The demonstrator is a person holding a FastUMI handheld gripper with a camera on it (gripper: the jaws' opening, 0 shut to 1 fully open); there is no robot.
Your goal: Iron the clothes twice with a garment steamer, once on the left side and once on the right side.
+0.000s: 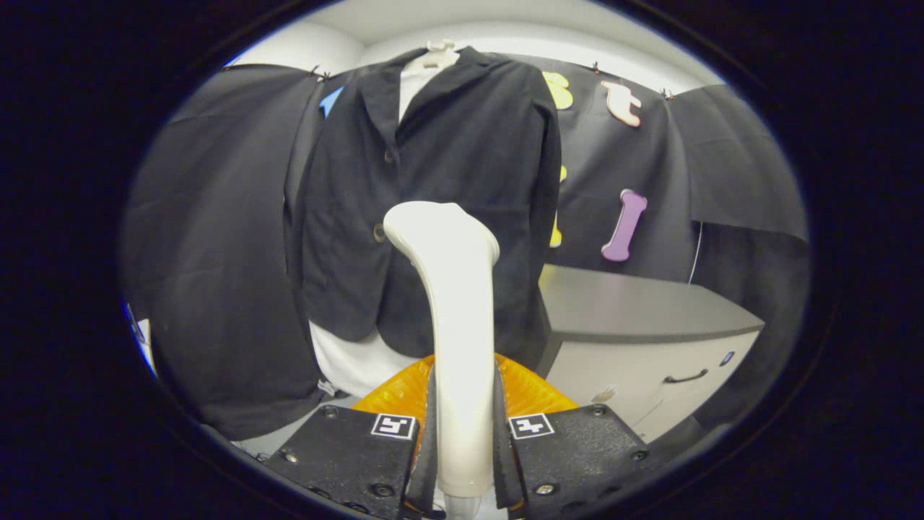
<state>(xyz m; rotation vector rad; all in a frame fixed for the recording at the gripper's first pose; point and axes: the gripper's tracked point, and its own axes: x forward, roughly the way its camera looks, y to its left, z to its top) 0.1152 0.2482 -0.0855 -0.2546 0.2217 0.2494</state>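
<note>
A dark jacket [462,159] hangs on a pale hanger [439,52] over a white garment [361,361], straight ahead of me. My gripper [462,433] is shut on the handle of a cream garment steamer [455,303], both fingers pressing its sides. The steamer stands upright between the fingers, and its head [437,224] reaches up in front of the jacket's lower front, close to the button line. Whether the head touches the cloth I cannot tell.
A grey cabinet [635,310] with a drawer handle [684,377] stands to the right of the jacket. An orange ribbed object [530,393] lies low behind the steamer. Black cloth [216,253] hangs to the left and behind.
</note>
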